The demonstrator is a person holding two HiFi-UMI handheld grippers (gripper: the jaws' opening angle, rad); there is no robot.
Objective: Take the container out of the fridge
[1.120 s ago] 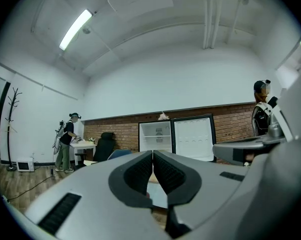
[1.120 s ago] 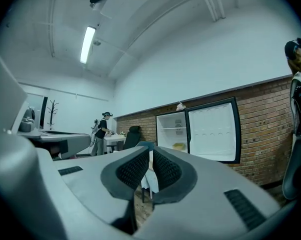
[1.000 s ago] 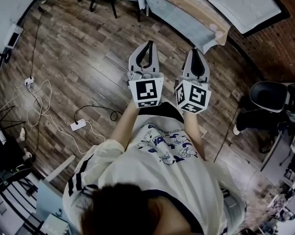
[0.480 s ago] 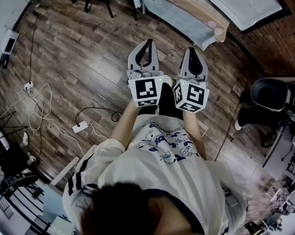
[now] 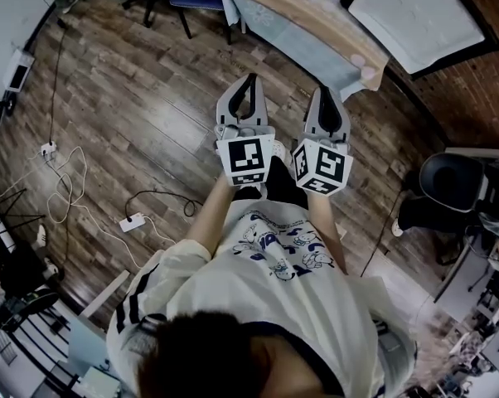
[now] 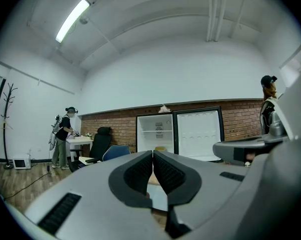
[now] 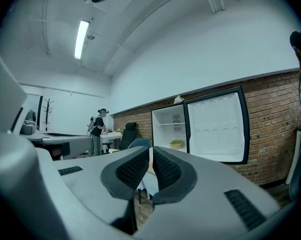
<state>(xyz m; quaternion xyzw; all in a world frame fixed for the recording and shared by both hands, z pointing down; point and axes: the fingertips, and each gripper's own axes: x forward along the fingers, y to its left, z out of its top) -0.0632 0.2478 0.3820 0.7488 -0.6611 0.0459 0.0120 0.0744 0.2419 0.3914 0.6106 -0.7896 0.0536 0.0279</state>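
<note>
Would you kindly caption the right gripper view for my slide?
Shut right claw faces the open fridge, yellow container inside.

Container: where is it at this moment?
In the right gripper view, the yellowish container sits inside the open fridge, under its shelf, left of the door.

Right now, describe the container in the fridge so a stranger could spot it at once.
Find the brick wall across the room; a white fridge stands against it, its door swung open to the right. Below its upper shelf sits the container, a shallow yellow tub, the only coloured thing in the white interior.
</note>
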